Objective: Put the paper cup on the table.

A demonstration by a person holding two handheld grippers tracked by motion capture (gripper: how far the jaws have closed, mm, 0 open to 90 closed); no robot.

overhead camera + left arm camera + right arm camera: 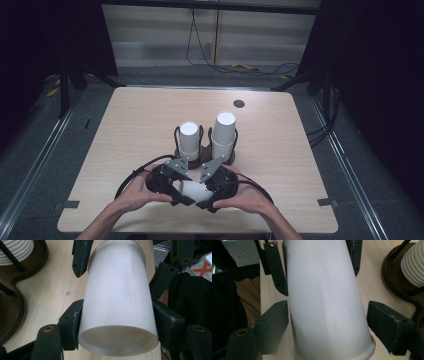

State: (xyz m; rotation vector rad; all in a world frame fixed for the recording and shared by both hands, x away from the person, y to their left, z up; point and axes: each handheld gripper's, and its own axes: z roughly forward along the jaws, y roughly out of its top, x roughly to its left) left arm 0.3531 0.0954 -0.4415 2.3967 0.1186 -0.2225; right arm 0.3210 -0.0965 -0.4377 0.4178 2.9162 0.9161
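Note:
A white paper cup [193,191] lies on its side near the table's front edge, between my two grippers. My left gripper [179,198] is shut on its base end; in the left gripper view both pads [72,322] press on the cup's [117,295] sides. My right gripper [207,201] stands around the cup's rim end with its jaws open. In the right gripper view its right pad [387,326] stands clear of the cup [324,302], while the left pad sits close beside it.
Just behind my hands a dark wire holder [201,159] carries two upright white cups [189,137] [223,131]. A black grommet [239,103] is at the back of the table. Tape marks [327,202] sit near the front corners.

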